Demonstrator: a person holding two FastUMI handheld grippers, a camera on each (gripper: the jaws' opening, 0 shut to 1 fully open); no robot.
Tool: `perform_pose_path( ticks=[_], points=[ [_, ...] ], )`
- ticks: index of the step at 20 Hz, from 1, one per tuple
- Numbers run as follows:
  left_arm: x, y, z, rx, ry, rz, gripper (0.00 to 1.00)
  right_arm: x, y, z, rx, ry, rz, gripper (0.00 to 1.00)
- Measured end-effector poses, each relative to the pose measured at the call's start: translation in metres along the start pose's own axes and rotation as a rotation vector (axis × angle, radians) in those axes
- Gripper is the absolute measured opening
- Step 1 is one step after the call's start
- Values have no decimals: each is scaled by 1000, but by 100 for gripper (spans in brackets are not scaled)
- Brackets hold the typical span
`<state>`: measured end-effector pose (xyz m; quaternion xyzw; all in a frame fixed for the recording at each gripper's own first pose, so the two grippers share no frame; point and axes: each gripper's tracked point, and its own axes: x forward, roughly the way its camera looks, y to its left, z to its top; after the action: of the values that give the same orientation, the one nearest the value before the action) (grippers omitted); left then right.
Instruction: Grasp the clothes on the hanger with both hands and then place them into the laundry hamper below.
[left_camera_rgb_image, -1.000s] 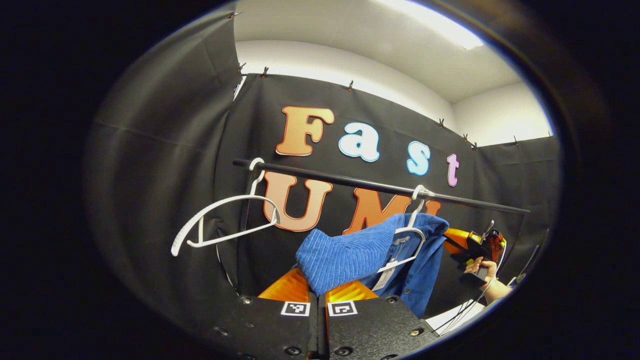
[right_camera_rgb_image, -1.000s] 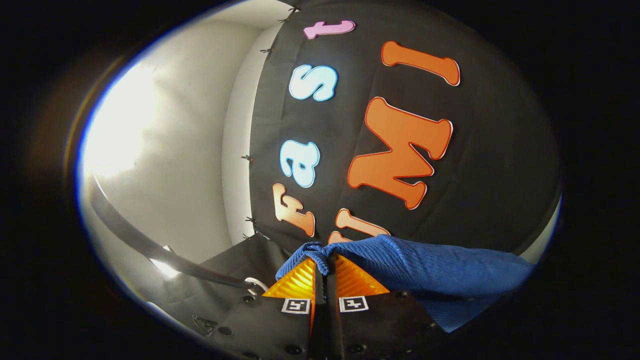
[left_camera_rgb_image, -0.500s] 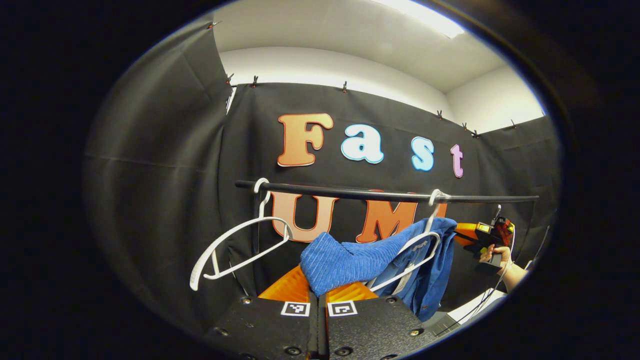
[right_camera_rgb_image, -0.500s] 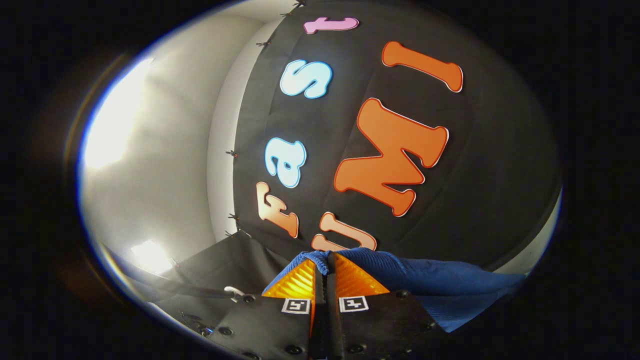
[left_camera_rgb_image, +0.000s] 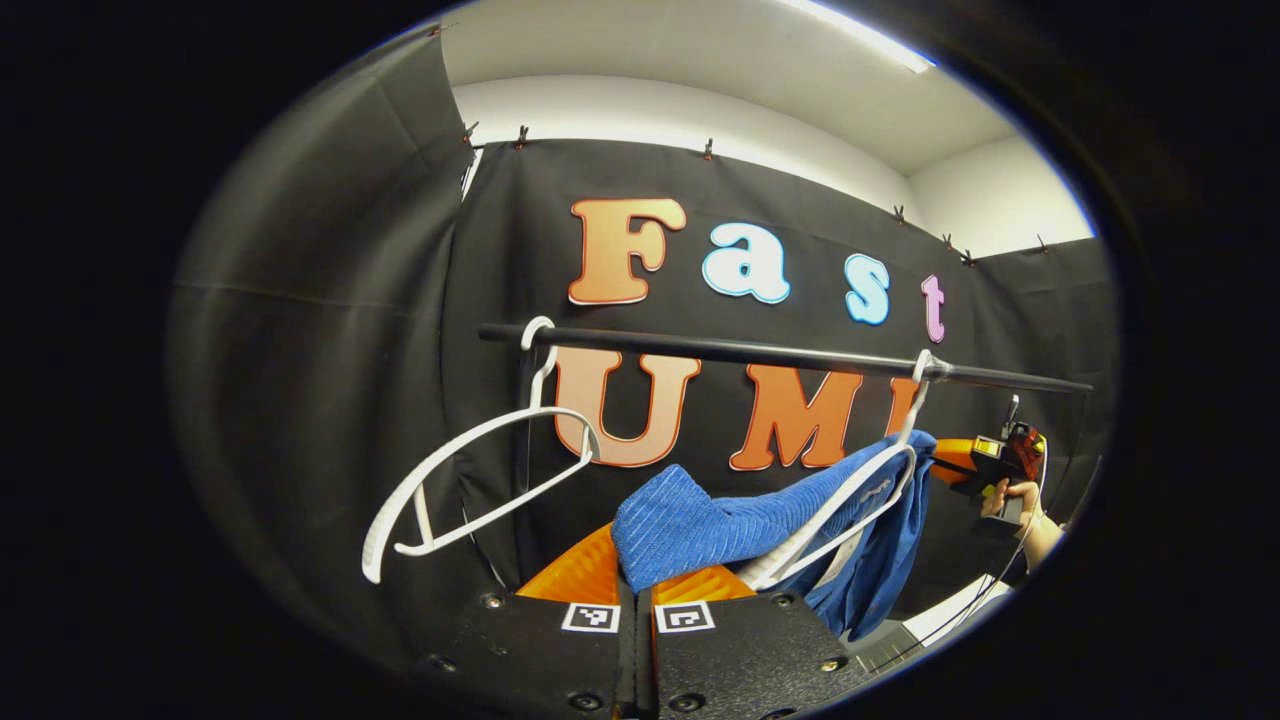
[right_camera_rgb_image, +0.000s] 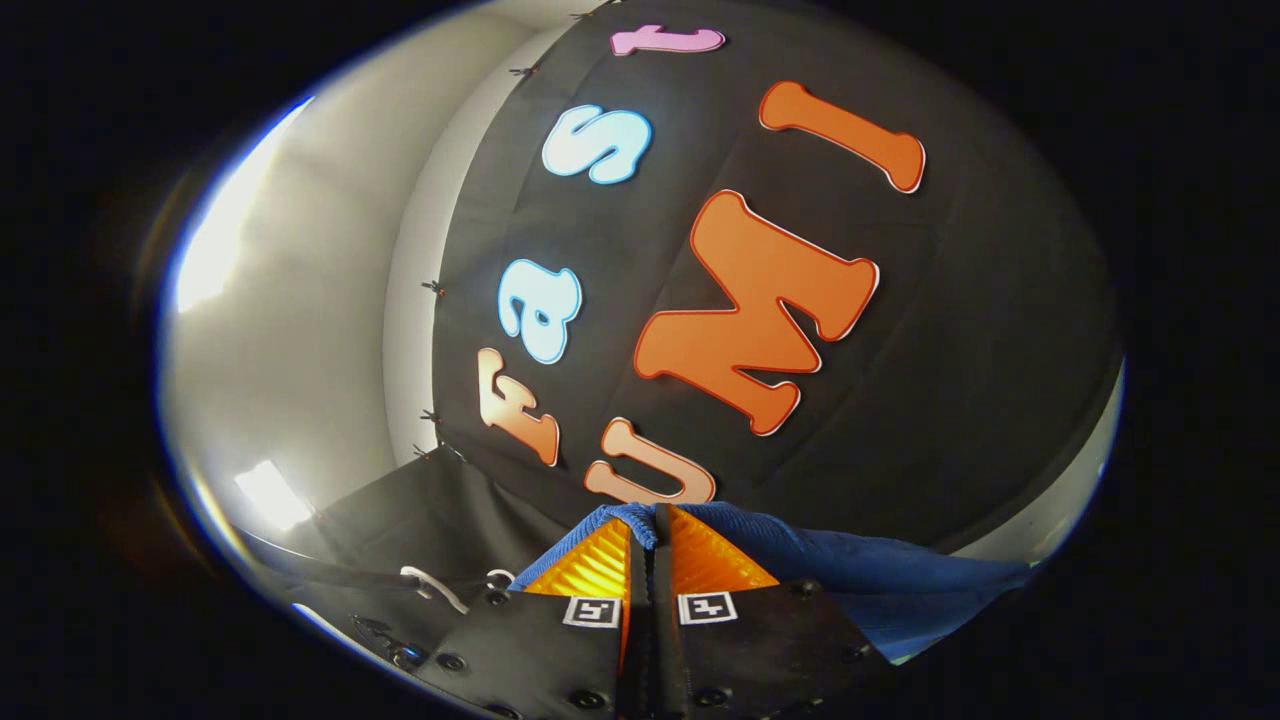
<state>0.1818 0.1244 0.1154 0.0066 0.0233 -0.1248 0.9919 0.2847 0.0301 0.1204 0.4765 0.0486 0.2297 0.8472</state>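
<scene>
the blue garment (left_camera_rgb_image: 700, 525) is sliding further off its hanger (left_camera_rgb_image: 850, 505); both grippers, left (left_camera_rgb_image: 640, 580) and right (right_camera_rgb_image: 648, 535), are keeping their fingers closed on it.

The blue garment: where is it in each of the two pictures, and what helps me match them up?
Left gripper view: the blue garment sits low in the middle, pinched between the left gripper fingers and draped over a white hanger.
Right gripper view: it runs along the bottom, from the right gripper out to the right.
Shared landmark: the black rail.
</scene>
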Motion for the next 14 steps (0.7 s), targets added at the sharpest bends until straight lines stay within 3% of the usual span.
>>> perform_pose_path(
  ticks=[8, 14],
  points=[
    [8, 9, -42, -13, 74, 13, 0, -2, -48, -27, -19, 36, -124, 8],
    [6, 12, -60, -37, 105, 22, 0, -10, -59, -41, -27, 54, -143, 7]
  ],
)
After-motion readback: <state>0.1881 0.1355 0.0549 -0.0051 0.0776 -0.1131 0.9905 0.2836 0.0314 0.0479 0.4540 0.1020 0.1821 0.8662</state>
